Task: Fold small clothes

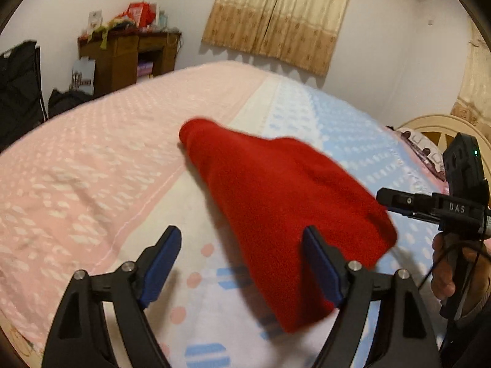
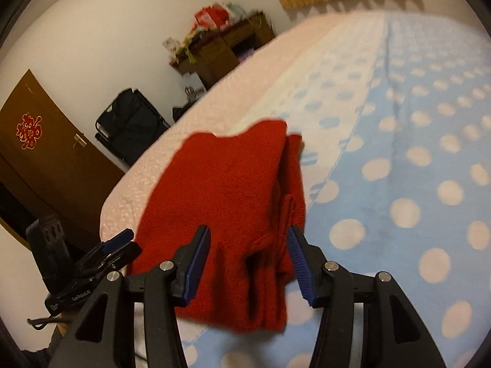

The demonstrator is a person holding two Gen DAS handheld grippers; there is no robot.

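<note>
A small red knit garment (image 1: 276, 202) lies folded on the bed; it also shows in the right wrist view (image 2: 227, 202). My left gripper (image 1: 242, 245) is open, its jaws wide apart, just short of the garment's near end, with the right finger (image 1: 319, 263) at the cloth's edge. My right gripper (image 2: 248, 254) is open above the garment's near edge, and no cloth is pinched between its pads. The right gripper shows from the side in the left wrist view (image 1: 386, 197). The left gripper shows at the lower left of the right wrist view (image 2: 121, 239).
The bed has a pink patterned cover (image 1: 92, 165) on the left and a light blue dotted sheet (image 2: 414, 153) on the right. A brown cabinet (image 1: 122, 55) with clutter stands by the wall. A black folding chair (image 2: 129, 122), a brown door (image 2: 46, 153) and a headboard (image 1: 438, 128) are around the bed.
</note>
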